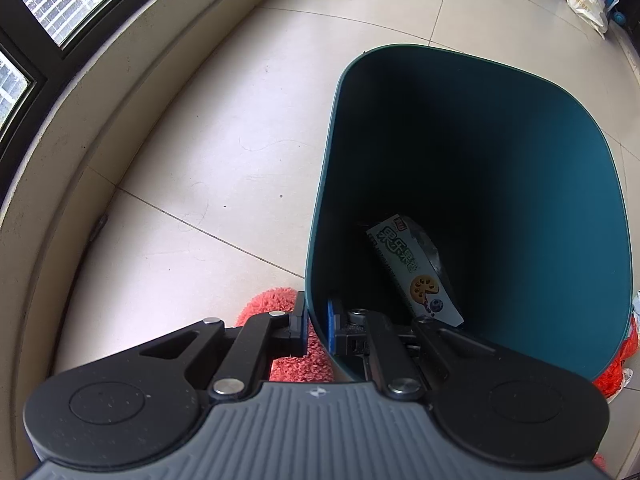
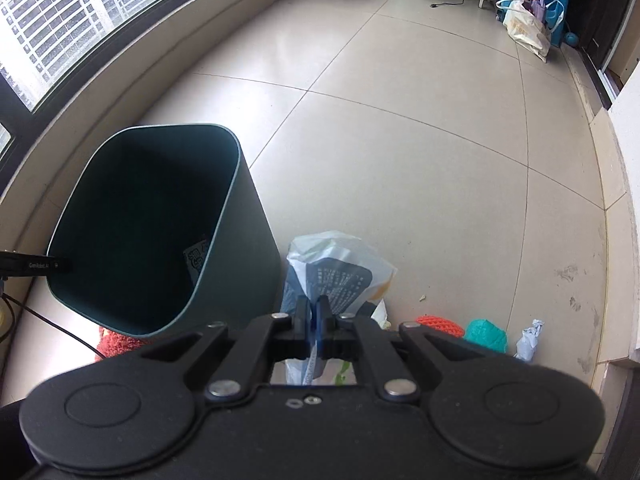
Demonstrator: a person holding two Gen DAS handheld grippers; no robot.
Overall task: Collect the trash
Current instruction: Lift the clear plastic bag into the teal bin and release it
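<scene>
Here, the near rim of the teal bin [image 1: 460, 184] is pinched by the left gripper [image 1: 318, 326], one finger outside the wall and one inside, so the bin is held tilted over a red fluffy mat [image 1: 296, 364]. A printed carton [image 1: 416, 268] is seen lying at the bottom of the bin. In the right wrist view, the right gripper [image 2: 314, 322] is closed on a crinkled plastic bag [image 2: 340, 268], which is held just beside the bin's outer wall and not yet above its opening.

A slip is judged possible: the bin's wall is thin and smooth, and the tilt could be lost if the pinch loosens. The bag is limp, so it could catch on the rim or drape outside if it is released before it is carried over the mouth.

Further right, an orange net ball [image 2: 440, 326], a teal net ball [image 2: 486, 334] and a crumpled white scrap [image 2: 529, 338] are left on the tiled floor [image 2: 400, 160]. Beyond them the floor lies open, bounded by the curved window sill [image 2: 120, 84] on the left and a raised ledge on the right; a white bag [image 2: 524, 30] is seen far off.
</scene>
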